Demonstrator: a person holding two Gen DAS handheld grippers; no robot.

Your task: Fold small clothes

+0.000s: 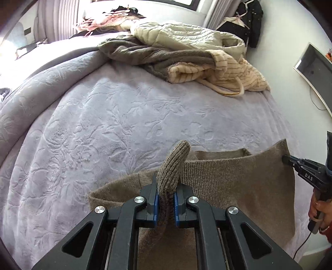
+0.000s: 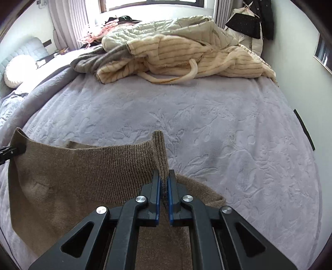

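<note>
A brown knitted garment [image 1: 238,178] lies on the lilac bedspread [image 1: 116,124], its ribbed edge stretched between both grippers. My left gripper [image 1: 166,187] is shut on a bunched ribbed corner that pokes up past its fingertips. My right gripper [image 2: 164,176] is shut on the other ribbed corner of the brown knitted garment [image 2: 83,172]. Each view shows the opposite gripper clamped on the far corner: the right gripper [image 1: 285,160] at the right edge, the left gripper [image 2: 18,149] at the left edge. A person's hand [image 1: 319,214] holds the right gripper's handle.
A heap of clothes, cream striped [image 1: 228,74] and grey [image 1: 155,54], lies at the far end of the bed, also the cream pile [image 2: 186,56]. Dark clothes [image 1: 249,18] hang in the far right corner. A wall runs along the bed's right side.
</note>
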